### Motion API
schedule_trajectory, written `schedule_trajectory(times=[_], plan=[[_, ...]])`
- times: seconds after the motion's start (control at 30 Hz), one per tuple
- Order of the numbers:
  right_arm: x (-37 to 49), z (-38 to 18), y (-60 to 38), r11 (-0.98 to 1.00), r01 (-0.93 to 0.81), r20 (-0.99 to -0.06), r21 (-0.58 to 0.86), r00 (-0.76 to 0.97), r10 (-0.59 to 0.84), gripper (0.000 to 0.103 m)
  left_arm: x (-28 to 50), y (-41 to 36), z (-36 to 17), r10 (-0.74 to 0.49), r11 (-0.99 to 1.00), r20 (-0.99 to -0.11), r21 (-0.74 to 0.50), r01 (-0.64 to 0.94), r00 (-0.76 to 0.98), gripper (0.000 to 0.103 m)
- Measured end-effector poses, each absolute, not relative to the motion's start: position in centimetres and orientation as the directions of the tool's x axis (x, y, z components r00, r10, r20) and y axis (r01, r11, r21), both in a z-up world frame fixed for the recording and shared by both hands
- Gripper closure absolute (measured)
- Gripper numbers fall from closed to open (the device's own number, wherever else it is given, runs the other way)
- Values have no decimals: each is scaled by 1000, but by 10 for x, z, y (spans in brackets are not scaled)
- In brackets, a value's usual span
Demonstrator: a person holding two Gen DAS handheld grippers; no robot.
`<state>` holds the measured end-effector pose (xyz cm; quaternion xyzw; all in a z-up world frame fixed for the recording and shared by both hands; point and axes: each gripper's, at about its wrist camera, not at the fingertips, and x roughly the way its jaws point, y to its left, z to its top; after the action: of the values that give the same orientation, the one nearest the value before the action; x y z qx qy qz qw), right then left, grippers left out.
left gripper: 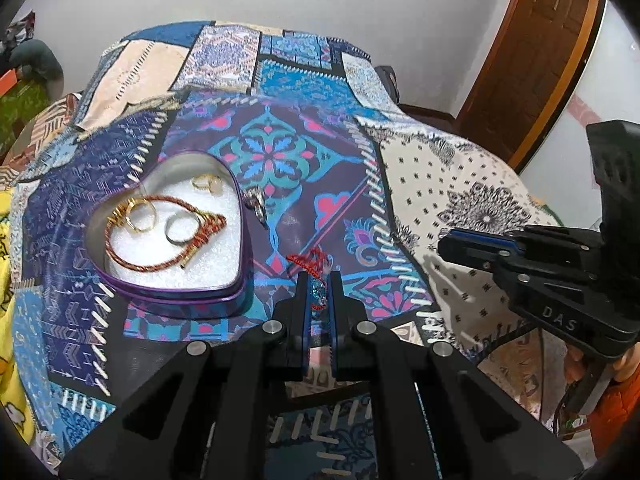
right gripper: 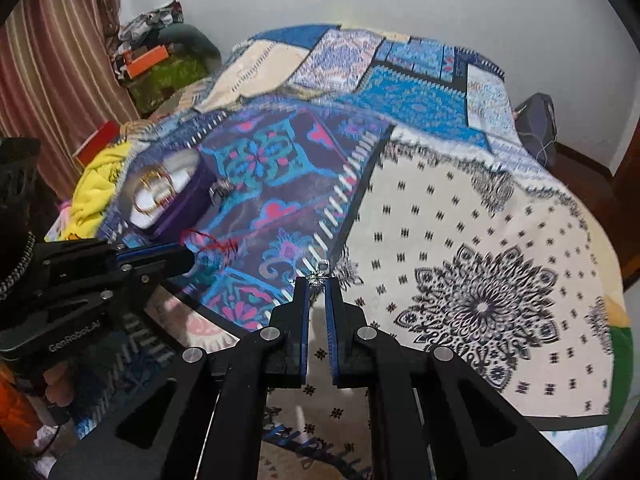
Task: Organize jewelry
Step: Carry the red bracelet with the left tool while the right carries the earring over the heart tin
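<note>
A purple heart-shaped tin (left gripper: 120, 280) lies on the patchwork cloth at left, also seen in the right wrist view (right gripper: 176, 212). On its white foam lie a red-gold cord bracelet (left gripper: 156, 232), gold rings (left gripper: 138, 216), a silver ring (left gripper: 180, 230) and a gold piece (left gripper: 208, 183). A silver pendant (left gripper: 256, 204) lies beside the tin. My left gripper (left gripper: 318, 280) is shut on a red cord bracelet with a teal bead (left gripper: 316, 296), just right of the tin. My right gripper (right gripper: 317, 280) is shut on a small silver sparkly piece (right gripper: 317, 278) over the cloth.
The patchwork cloth (right gripper: 480, 240) covers the table. A yellow cloth (right gripper: 100, 184) and clutter lie at the left by a curtain. A dark bag (right gripper: 536, 128) sits at the far right near a wooden door (left gripper: 536, 60).
</note>
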<state>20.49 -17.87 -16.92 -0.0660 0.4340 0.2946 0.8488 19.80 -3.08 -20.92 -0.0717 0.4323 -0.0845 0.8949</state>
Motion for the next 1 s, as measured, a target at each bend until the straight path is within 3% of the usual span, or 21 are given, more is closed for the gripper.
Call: schedule_trajectory(times=[0.63,1.0], plan=[[193,-106,-132,753,-633,-627,181,515,584,96,162,18,-113,-149,984,-602,-167,59,784,97],[193,-112,-90,704,-681,-623,201,465,628,96,161,53,-102,-102,987,-569,-161,11,816,97]])
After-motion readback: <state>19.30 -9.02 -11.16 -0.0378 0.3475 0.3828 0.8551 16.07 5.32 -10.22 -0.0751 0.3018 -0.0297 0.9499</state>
